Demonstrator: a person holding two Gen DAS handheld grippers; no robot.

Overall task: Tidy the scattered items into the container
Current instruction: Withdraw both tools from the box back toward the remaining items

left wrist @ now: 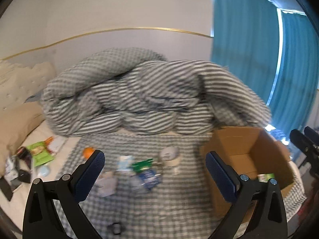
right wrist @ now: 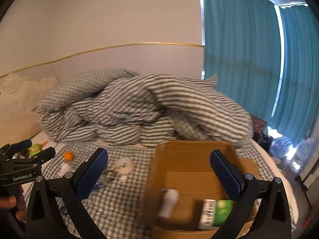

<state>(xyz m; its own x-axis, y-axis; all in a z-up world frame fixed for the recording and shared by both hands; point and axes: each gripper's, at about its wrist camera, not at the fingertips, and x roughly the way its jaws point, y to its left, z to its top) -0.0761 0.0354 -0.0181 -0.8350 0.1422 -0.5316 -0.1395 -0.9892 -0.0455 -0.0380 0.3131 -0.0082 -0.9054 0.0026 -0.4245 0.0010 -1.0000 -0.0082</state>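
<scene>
Between my right gripper's (right wrist: pixel 158 171) spread fingers, the cardboard box (right wrist: pixel 191 155) holds a white bottle (right wrist: pixel 168 203) and green carton (right wrist: pixel 216 213); ahead of my left gripper (left wrist: pixel 154 171), also spread and empty, tape roll (left wrist: pixel 170 156), orange (left wrist: pixel 88 152) and packets remain.

Each gripper (left wrist: pixel 155 176) (right wrist: pixel 159 176) has black arms, silver screws and blue textured pads (left wrist: pixel 90 176); one body reads "GenRobot.AI".

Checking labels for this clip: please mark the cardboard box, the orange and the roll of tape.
cardboard box (right wrist: pixel 191 153): right wrist view, inner face of the far wall.
orange (right wrist: pixel 68 156): right wrist view, middle of the fruit.
roll of tape (left wrist: pixel 170 155): left wrist view, top of the roll.
</scene>
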